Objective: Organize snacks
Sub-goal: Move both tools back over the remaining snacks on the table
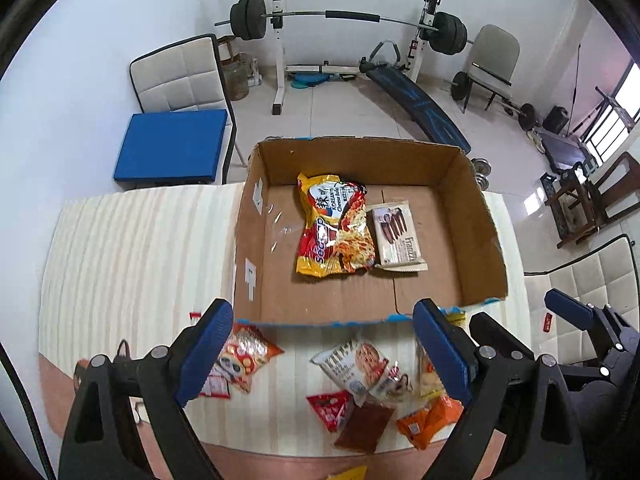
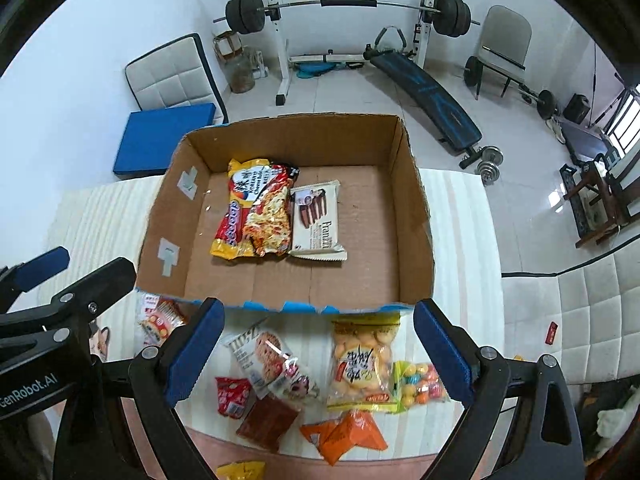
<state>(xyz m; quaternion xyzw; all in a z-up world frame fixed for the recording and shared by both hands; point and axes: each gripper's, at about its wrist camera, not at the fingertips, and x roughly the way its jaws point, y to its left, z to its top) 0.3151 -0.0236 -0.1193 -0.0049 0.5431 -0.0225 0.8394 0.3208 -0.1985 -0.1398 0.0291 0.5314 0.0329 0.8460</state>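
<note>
Both wrist fisheyes angled steeply down from above the table's near edge, side by side, left view catching the right gripper at its edge, both sharing the cardboard box and the snack packets in front of it

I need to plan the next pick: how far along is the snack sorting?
Done: a noodle packet and a wafer pack lie in the cardboard box. In hand: nothing; the left claw and right claw are open and empty. Left: the cookie pack, orange packet and other snacks on the table in front of the box.
</note>
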